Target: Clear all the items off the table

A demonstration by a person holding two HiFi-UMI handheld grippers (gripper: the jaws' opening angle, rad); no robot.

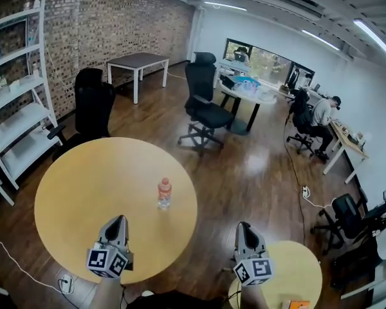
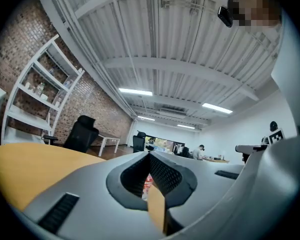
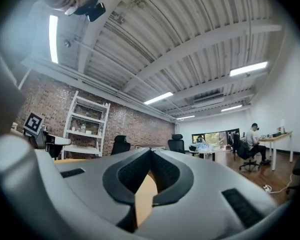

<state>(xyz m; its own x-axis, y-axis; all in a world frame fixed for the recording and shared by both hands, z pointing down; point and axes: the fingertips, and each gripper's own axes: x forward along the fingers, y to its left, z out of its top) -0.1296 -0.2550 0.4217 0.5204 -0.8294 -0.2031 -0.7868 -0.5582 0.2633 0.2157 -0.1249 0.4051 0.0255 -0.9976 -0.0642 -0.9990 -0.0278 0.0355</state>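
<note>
One bottle (image 1: 164, 194) (label unreadable) on round table (image 1: 77, 192).

Head camera looks down; gripper cameras look level across the table (image 1: 96, 185).

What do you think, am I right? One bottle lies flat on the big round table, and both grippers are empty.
Not quite. The bottle stands upright on the big round table, as the head view shows. The left gripper and right gripper are empty.
</note>
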